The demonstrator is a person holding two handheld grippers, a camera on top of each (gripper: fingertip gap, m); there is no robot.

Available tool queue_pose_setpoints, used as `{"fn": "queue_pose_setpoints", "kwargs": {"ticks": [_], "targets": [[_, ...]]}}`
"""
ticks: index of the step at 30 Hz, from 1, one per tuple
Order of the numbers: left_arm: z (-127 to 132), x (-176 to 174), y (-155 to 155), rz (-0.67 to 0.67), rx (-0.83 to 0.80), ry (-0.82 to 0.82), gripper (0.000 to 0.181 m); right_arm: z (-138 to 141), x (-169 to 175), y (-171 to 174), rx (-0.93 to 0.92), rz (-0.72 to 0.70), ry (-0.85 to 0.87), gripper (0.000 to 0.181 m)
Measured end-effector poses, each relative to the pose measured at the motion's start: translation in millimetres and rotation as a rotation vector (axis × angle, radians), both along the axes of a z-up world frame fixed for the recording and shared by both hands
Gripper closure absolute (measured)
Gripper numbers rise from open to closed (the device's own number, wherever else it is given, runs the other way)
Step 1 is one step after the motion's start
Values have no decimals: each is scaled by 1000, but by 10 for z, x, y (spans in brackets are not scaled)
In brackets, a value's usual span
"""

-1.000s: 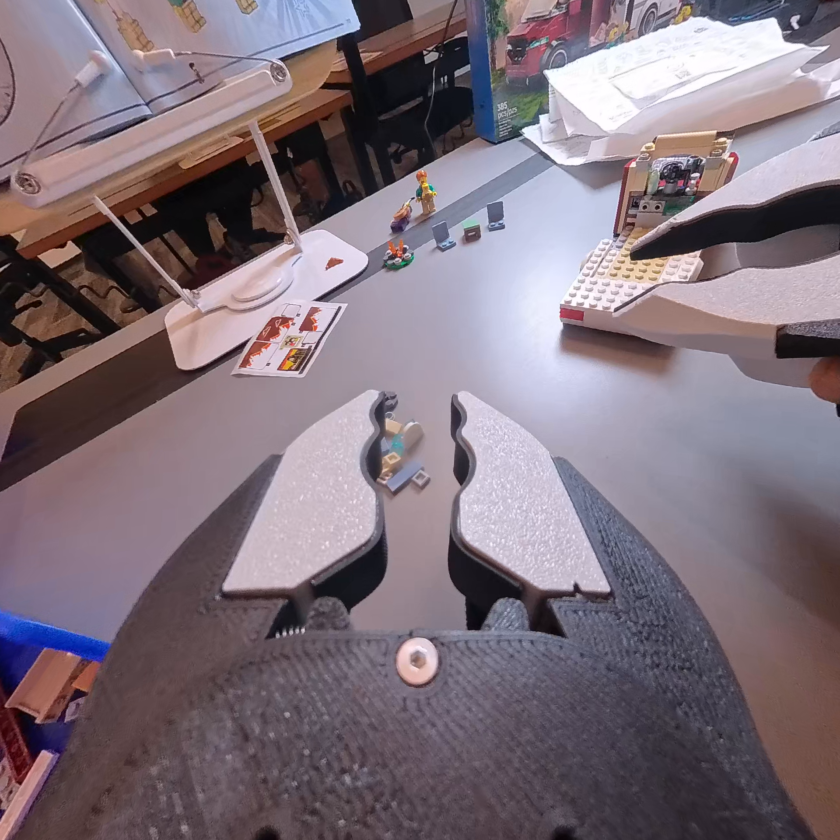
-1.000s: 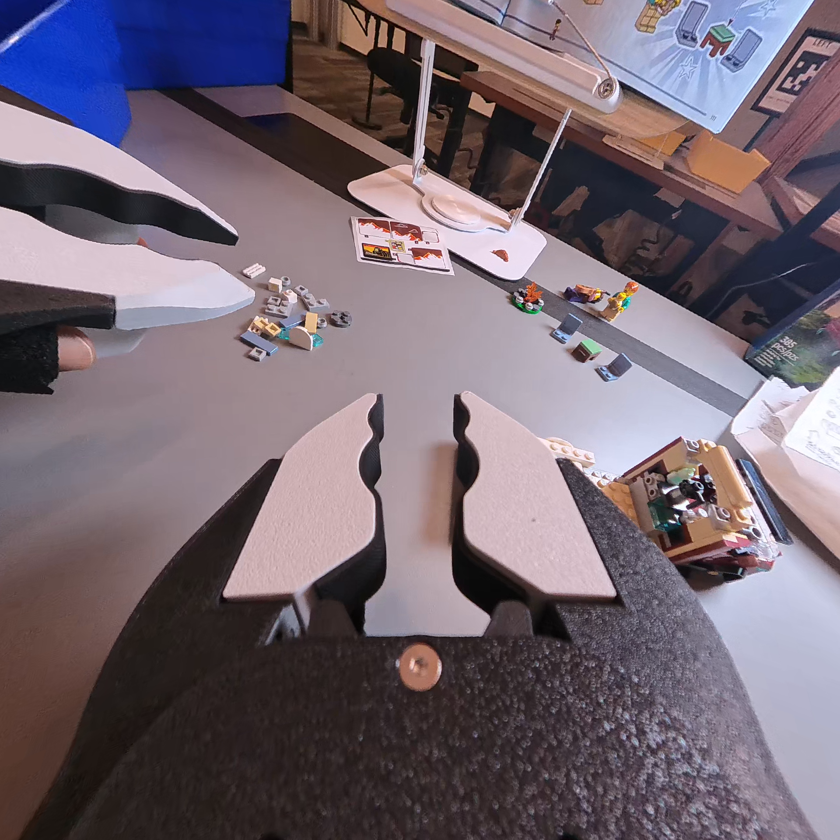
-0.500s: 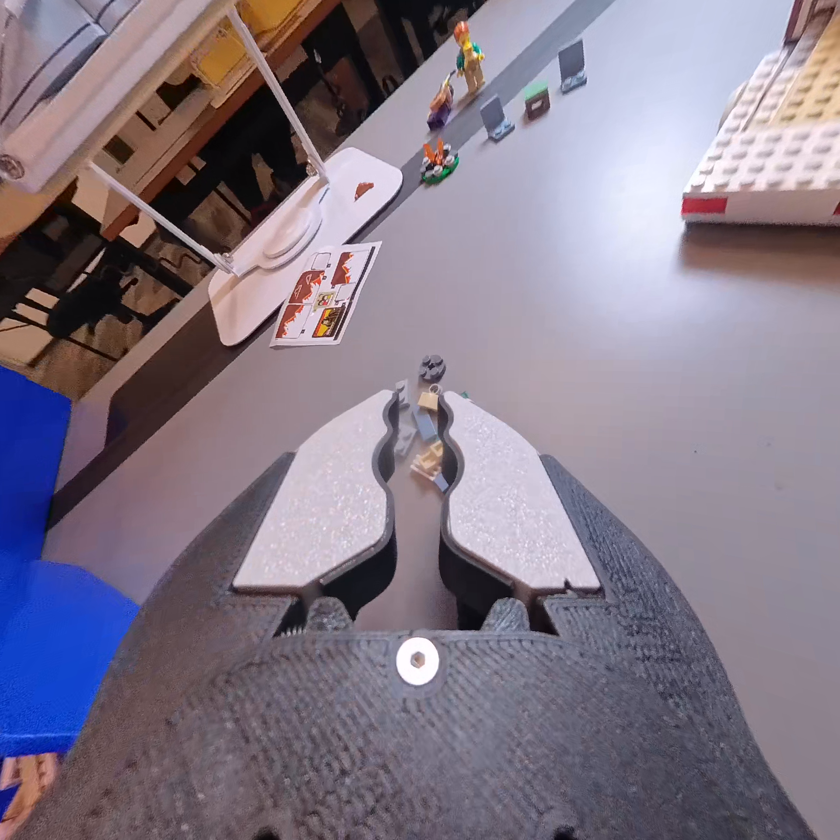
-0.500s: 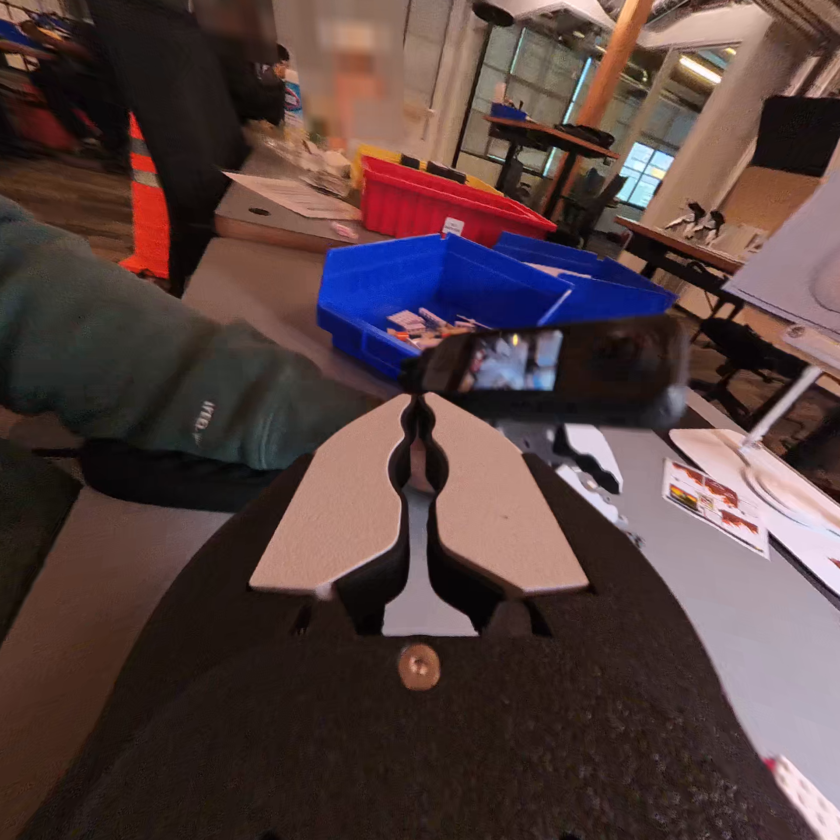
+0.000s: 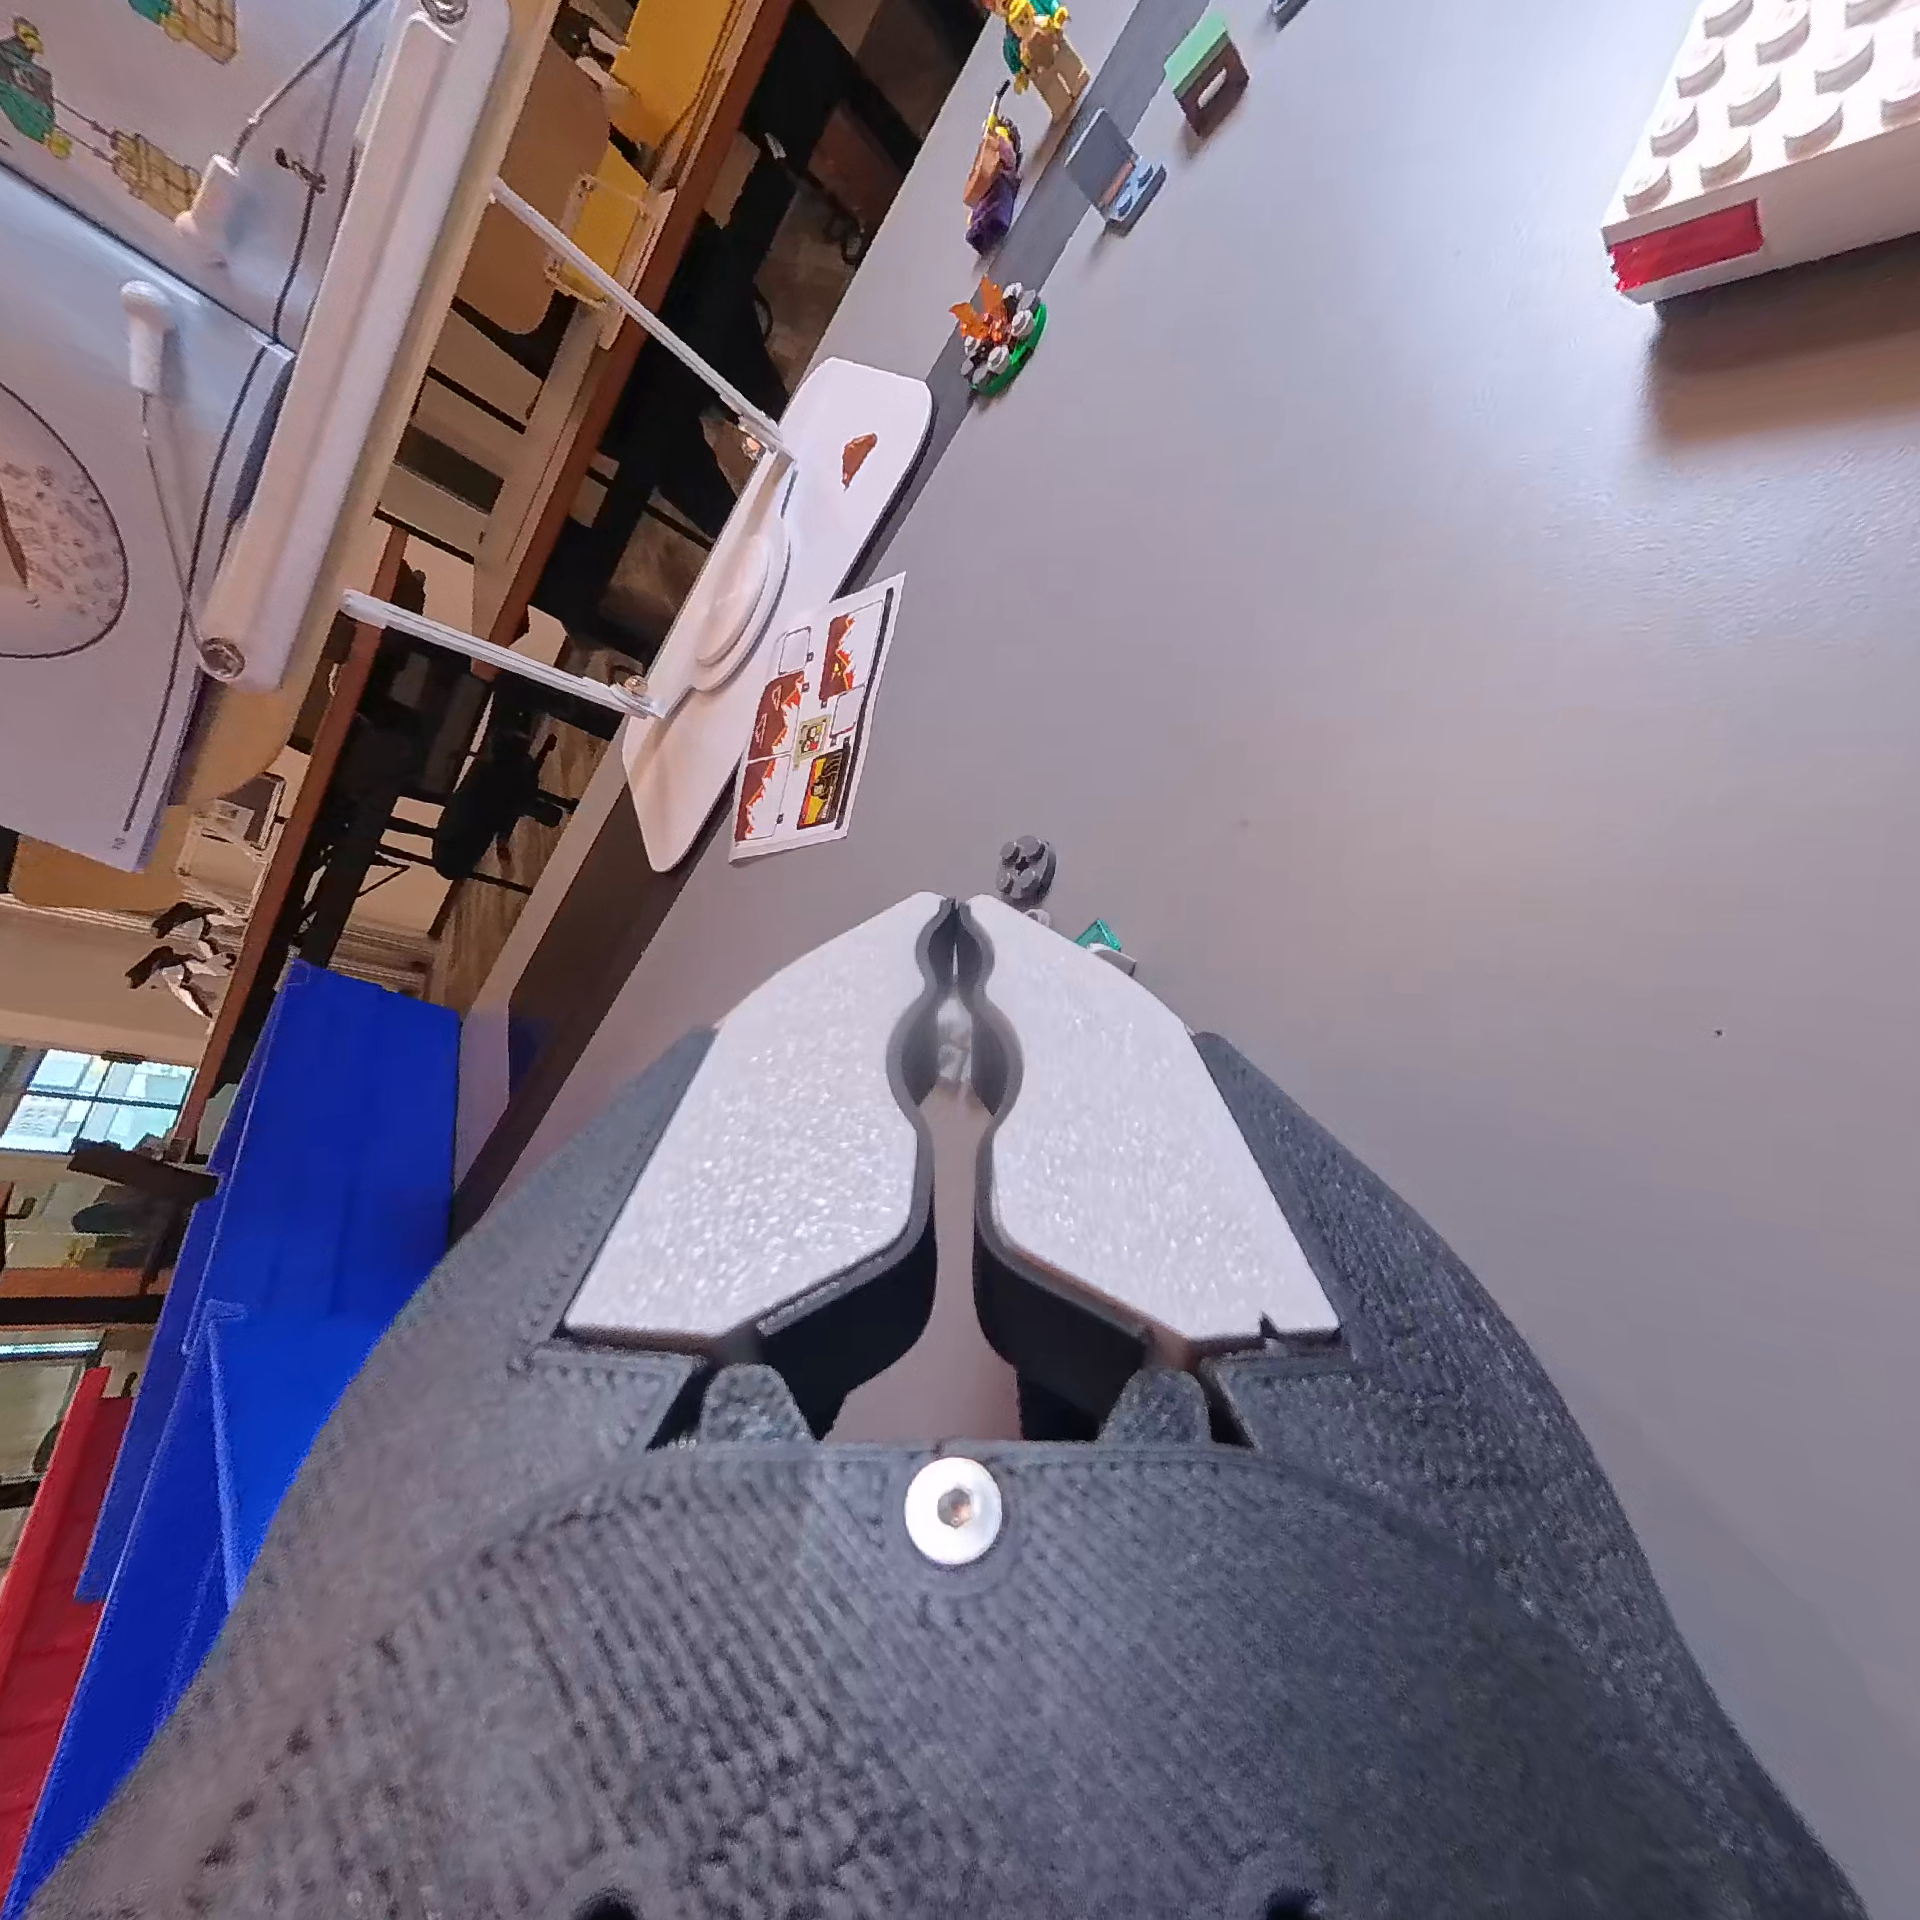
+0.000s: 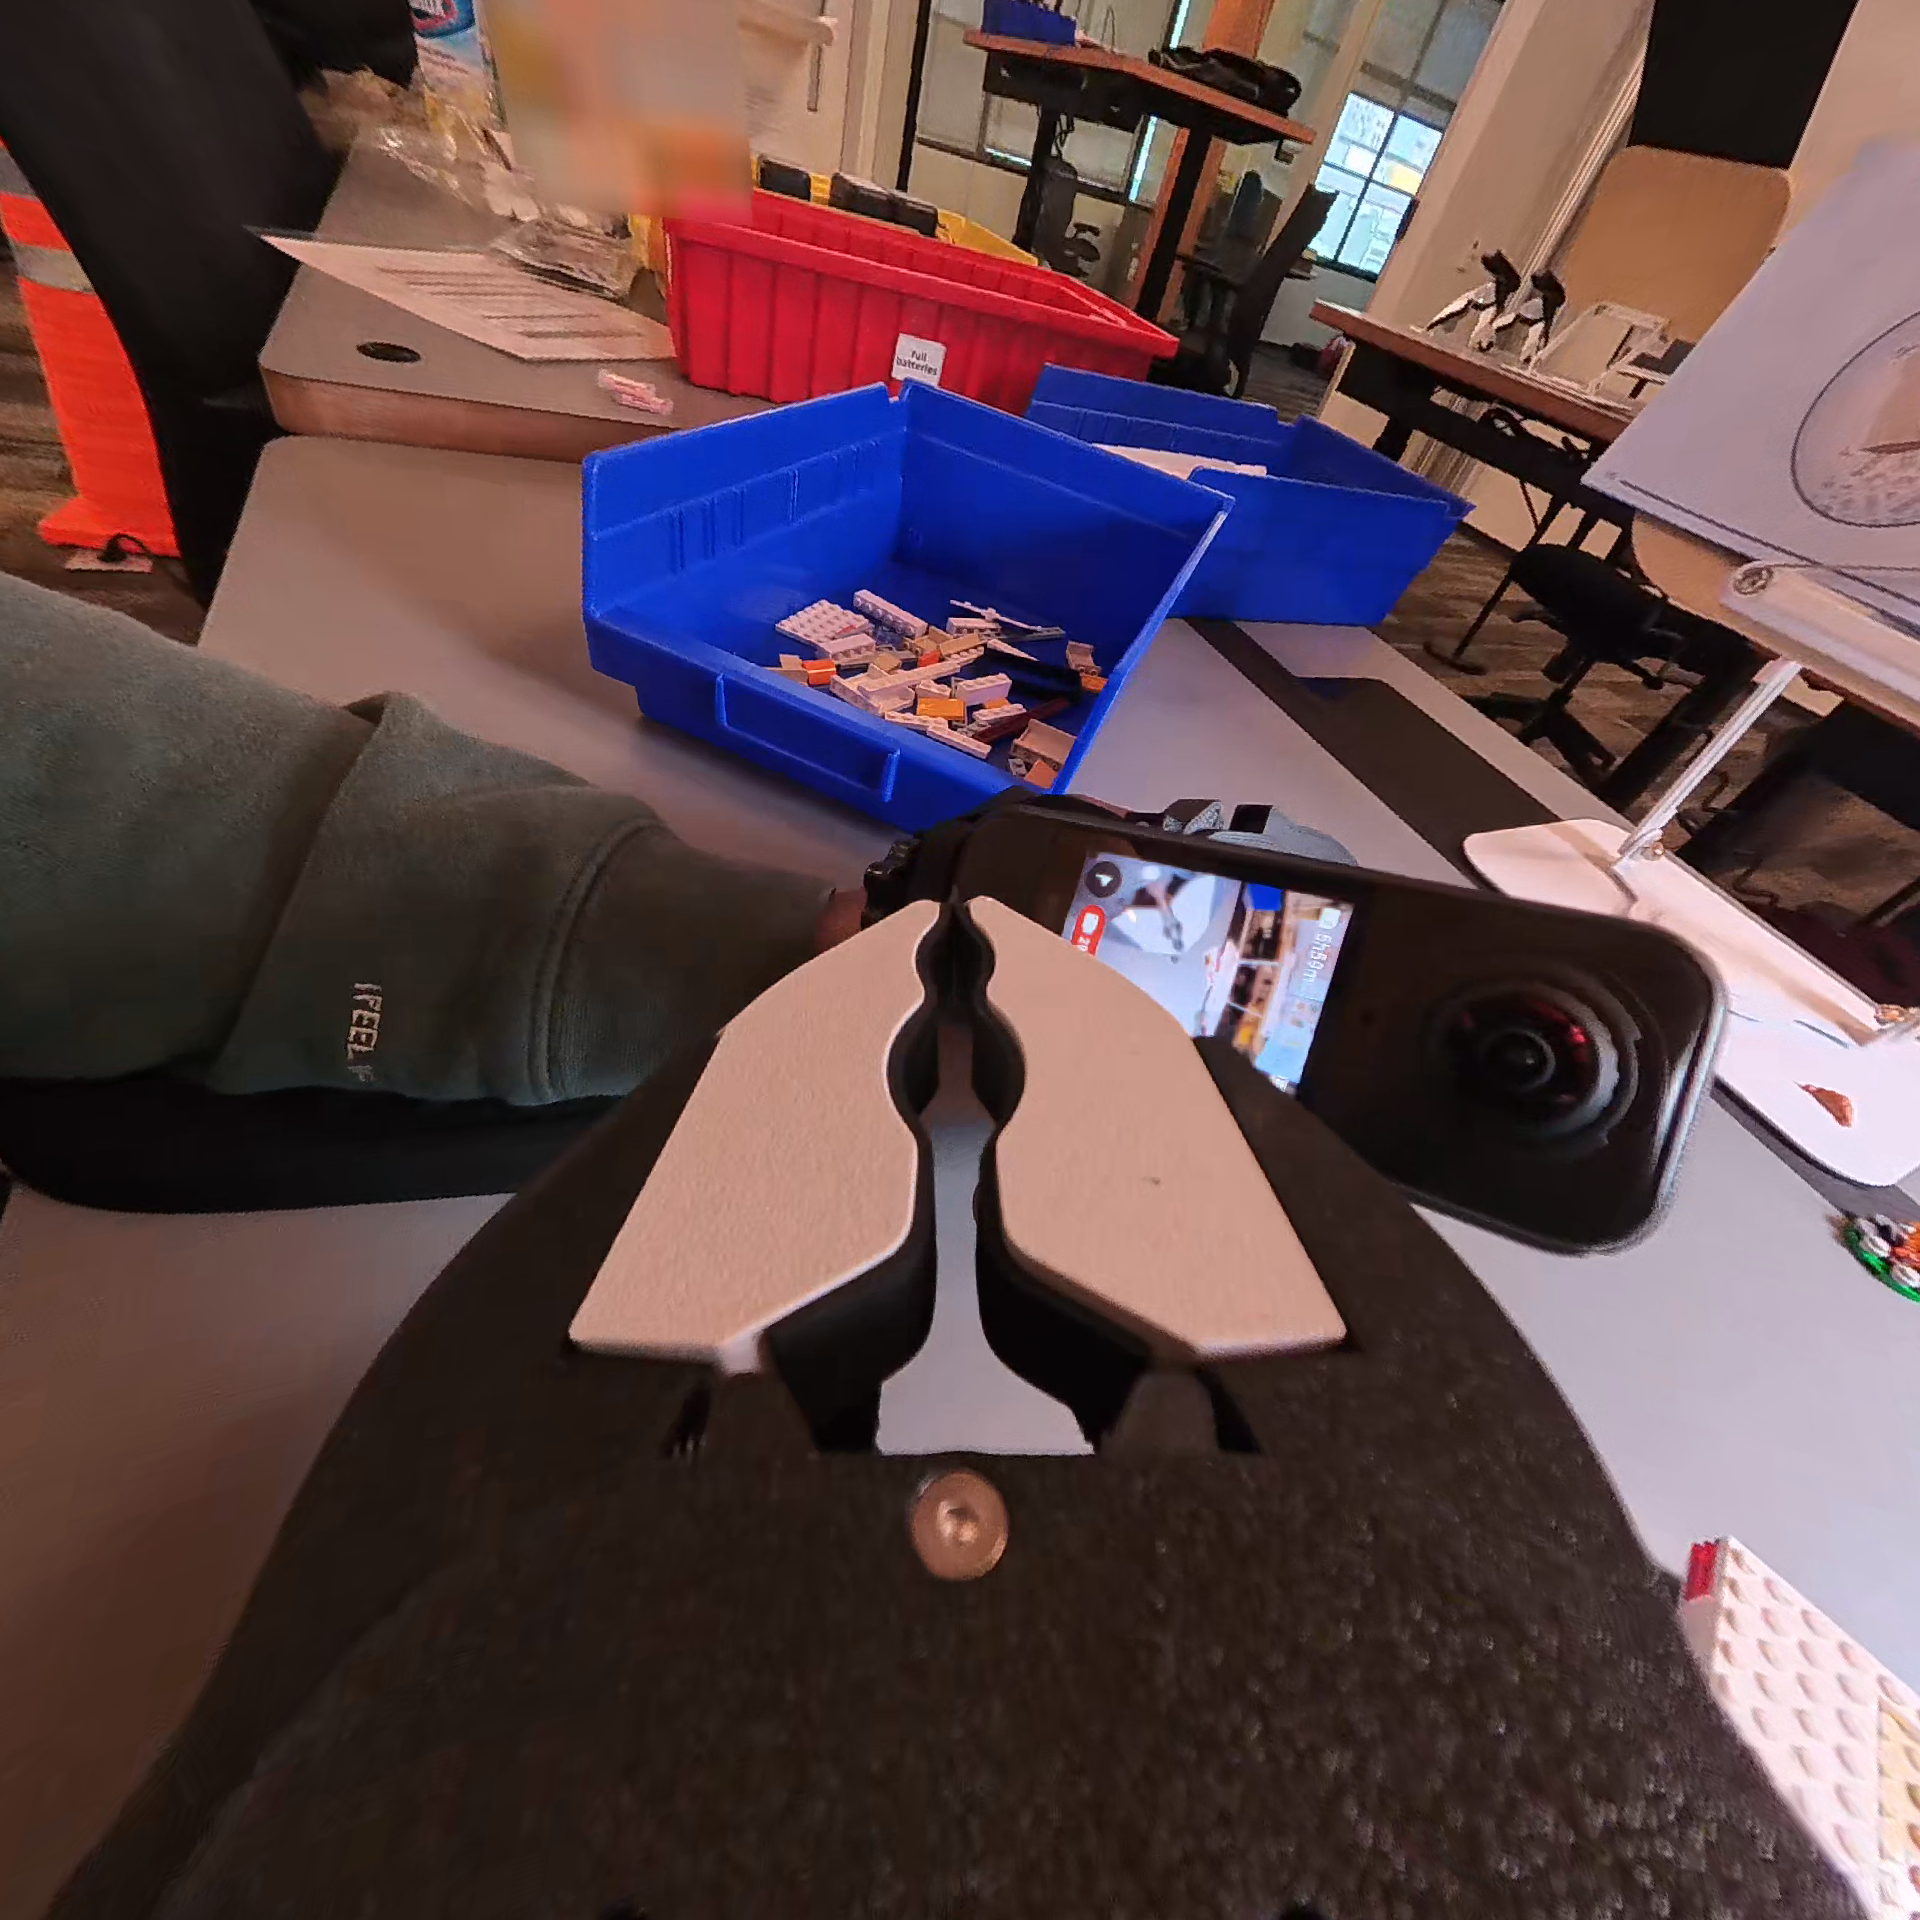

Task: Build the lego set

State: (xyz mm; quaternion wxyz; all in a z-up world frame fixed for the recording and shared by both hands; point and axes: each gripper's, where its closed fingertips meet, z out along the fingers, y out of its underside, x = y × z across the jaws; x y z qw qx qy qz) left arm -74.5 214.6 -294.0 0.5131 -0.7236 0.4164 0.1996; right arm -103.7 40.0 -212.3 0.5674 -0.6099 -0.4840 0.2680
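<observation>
My left gripper [image 5: 954, 922] is down at the pile of small loose pieces on the grey table [image 5: 1455, 831], fingers shut. A small pale piece [image 5: 951, 1047] shows in the hollow between them. A dark round piece [image 5: 1027, 865] and a teal piece [image 5: 1099, 935] lie just past the tips. The white studded base of the model [image 5: 1766, 156] is at the top right. My right gripper [image 6: 956, 925] is shut and empty above the table, pointing at the left gripper's black camera [image 6: 1455, 1039] and a green sleeve [image 6: 312, 883]. The model's white base [image 6: 1818, 1714] is at the lower right.
A blue bin with several loose pieces [image 6: 644, 582] stands behind, with another blue bin [image 6: 1330, 509] and a red bin [image 6: 883, 301]. The white booklet stand [image 5: 769, 582], sticker sheet [image 5: 810, 727], campfire build [image 5: 997, 332], minifigure [image 5: 1039, 42] and small chairs [image 5: 1117, 166] lie far left.
My left gripper has closed from open to shut over the pile and rolled sideways. My right gripper has closed and swung left from the table toward the bins and the left hand.
</observation>
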Motion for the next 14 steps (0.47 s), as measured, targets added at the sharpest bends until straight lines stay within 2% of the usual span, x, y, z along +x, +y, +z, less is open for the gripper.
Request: {"fn": "queue_pose_setpoints", "kwargs": {"ticks": [5,9,12,14], "targets": [[3,-37,8,15,15,33,181,-2,13,13,-51,-22,-3,181],[82,-96,17,16,66,84,181,-35,9,2,-183,-33,-28,181],[120,-92,-18,1,81,99,181,-35,10,-27,-128,-53,-54,181],[161,-66,-43,16,70,35,181,17,14,-58,-80,2,-2,181]]}}
